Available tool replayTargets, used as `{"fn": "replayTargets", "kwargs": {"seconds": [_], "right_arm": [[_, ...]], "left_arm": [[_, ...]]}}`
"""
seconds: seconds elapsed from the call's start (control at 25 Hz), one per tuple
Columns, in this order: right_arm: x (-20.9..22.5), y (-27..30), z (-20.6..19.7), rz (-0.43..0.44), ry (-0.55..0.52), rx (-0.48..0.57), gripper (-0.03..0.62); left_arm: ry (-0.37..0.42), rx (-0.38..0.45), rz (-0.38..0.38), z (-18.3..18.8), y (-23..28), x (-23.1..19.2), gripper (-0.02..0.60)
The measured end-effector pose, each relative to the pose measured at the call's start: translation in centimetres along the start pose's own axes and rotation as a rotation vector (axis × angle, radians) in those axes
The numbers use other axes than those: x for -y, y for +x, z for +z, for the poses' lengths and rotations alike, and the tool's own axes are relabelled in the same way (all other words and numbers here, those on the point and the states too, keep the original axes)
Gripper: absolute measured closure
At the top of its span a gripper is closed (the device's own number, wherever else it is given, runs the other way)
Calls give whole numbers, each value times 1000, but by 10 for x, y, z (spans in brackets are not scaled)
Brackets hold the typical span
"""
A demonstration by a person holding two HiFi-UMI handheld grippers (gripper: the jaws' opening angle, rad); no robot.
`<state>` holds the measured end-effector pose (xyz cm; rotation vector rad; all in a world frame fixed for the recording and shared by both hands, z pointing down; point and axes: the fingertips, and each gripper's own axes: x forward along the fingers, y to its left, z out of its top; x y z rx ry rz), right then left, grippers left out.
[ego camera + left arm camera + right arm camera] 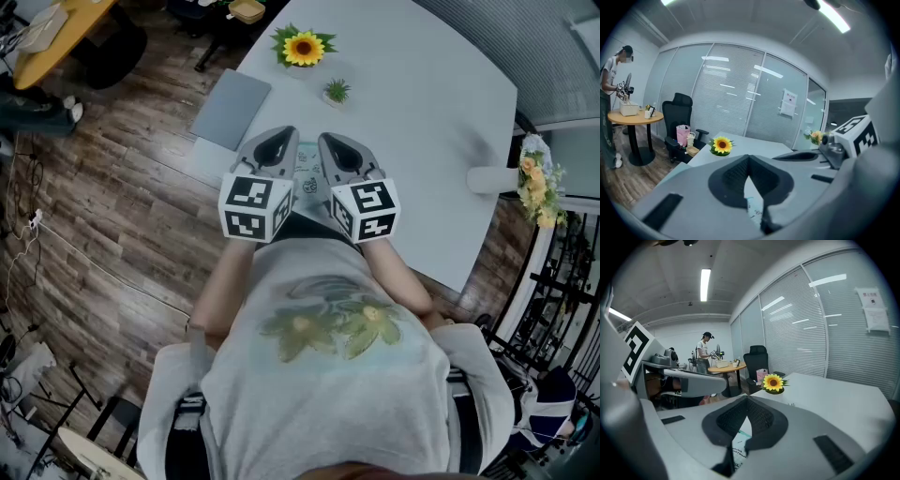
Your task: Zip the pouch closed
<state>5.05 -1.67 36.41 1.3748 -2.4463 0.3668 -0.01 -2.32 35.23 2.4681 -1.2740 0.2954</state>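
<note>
Fingers (733, 178) meet above the pouch (307, 172), its contents unseen.

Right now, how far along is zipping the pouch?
Done: nothing confirmable; the zip of the white printed pouch with the teal edge is hidden between the grippers. In hand: left gripper and right gripper are both shut, close together over it at the white table near edge. Left: confirming the zip closed.

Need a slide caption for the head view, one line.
Left gripper and right gripper, both shut, side by side over the pouch at the near edge of the white table, sunflower beyond.
</note>
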Motion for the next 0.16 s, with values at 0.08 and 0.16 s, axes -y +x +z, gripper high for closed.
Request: {"fn": "replayTargets", "kwargs": {"seconds": [0.08, 0.16], "right_arm": [[-1, -3, 0, 0, 0, 0, 578], [-3, -7, 0, 1, -1, 0, 578]], "left_arm": [[3, 0, 1, 0, -2, 2, 577], [7, 0, 2, 0, -5, 3, 577]]}}
